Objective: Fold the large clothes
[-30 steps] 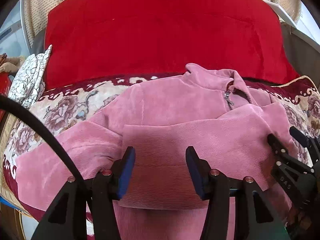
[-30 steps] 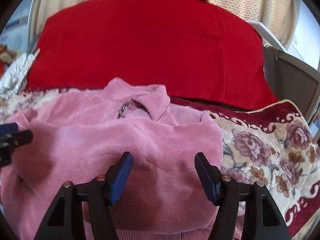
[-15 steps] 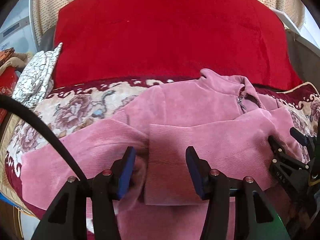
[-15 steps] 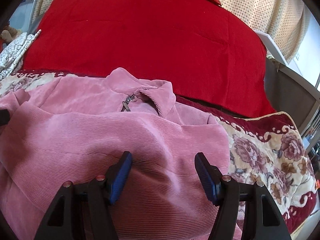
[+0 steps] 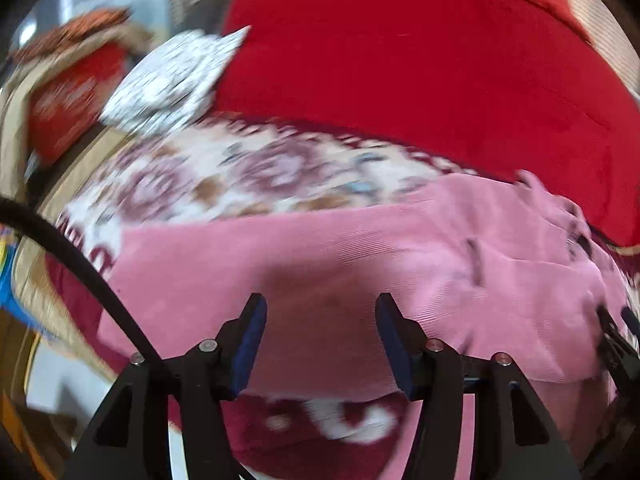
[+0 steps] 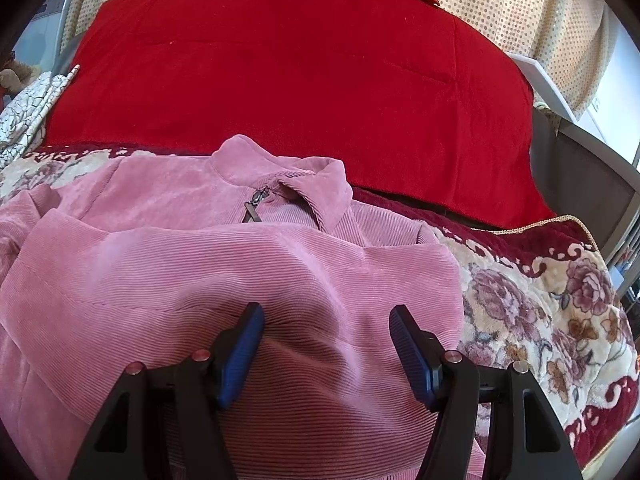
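Red quilt [image 6: 304, 80] spans the far side; floral blanket [image 6: 560, 312] lies bare at right. Pink corduroy jacket [image 6: 200, 264] lies near, centre-left. Right gripper [image 6: 326, 322] tilts down over it, jaws apart; left gripper [image 5: 320, 308], jaws just widened, grips nothing.

My jacket [image 6: 240, 280] is ribbed matt corduroy with a metal zip pull [image 6: 252, 210]; the quilt [image 6: 300, 80] beyond looks plush, the blanket [image 6: 540, 312] fleecy.

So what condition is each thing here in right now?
Pink corduroy jacket: lying on the floral blanket, sleeve folded across front, zipper partly open.
Left gripper: jaws open, just widened, gripping nothing.
Right gripper: jaws open over the jacket.
Red quilt: spread flat.
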Demonstrator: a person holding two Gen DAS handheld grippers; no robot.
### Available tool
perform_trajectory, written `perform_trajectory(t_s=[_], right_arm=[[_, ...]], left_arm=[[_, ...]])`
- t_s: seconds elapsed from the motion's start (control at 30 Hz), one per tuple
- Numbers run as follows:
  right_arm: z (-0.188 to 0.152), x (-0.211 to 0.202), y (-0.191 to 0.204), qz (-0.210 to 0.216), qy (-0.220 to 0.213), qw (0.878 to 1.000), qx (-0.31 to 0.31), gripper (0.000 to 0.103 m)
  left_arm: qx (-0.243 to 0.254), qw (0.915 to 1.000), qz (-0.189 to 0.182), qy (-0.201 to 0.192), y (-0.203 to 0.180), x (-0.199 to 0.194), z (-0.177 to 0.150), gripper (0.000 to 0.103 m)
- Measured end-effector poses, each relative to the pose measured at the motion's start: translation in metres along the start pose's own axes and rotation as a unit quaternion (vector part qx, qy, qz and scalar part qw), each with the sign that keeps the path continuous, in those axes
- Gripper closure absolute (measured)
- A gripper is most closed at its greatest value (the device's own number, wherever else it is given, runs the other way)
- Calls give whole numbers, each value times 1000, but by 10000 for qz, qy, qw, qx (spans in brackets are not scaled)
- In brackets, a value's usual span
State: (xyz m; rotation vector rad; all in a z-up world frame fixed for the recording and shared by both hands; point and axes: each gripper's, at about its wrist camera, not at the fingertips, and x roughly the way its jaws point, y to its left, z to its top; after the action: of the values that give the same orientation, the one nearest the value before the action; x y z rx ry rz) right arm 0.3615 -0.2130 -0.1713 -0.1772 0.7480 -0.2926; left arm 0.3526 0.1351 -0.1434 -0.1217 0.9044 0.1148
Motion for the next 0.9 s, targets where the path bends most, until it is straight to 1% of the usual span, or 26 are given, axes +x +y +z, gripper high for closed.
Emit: perform_trajectory(t_s=[0.07,0.13,0.27,0.33,0.43,0.5,0.53,0.57,0.67,0.77,0.9], right_arm=[[0,0,0,6,1,10000,5,34],[0,0,-1,23,3,10000,23,34],[0,1,-1,40,6,10000,39,34],[-1,1,-1,45,2,10000,47,34],[-1,2,-2,72,7,9999,83,34],[-1,3,-4,116,17,9998,148,34],[-1,3,-5,135,16,9997,181,34],[-1,3,-5,150,15,9997,210,34],[-2,3,-6,177,11,9995,273,34],[-3,3,-4,159,8,9995,284,34],[-4,4,-6,214,2,9992,351,34]], left_arm=[[-327,9993,48,172,21,4,-5,43],[-695,9967,68,409,41,8,-12,40],[-1358,9881,16,717,70,12,-33,39],[-1601,9838,-87,798,79,14,-40,38],[-1971,9761,-243,888,89,20,-45,35],[-2296,9678,-370,962,96,26,-47,35],[-2492,9621,-478,999,100,30,-48,35],[-2664,9570,-573,997,104,33,-49,34],[-3023,9467,-690,872,113,39,-51,34],[-3208,9413,-717,766,119,44,-49,34],[-3412,9353,-813,463,131,41,-45,35]])
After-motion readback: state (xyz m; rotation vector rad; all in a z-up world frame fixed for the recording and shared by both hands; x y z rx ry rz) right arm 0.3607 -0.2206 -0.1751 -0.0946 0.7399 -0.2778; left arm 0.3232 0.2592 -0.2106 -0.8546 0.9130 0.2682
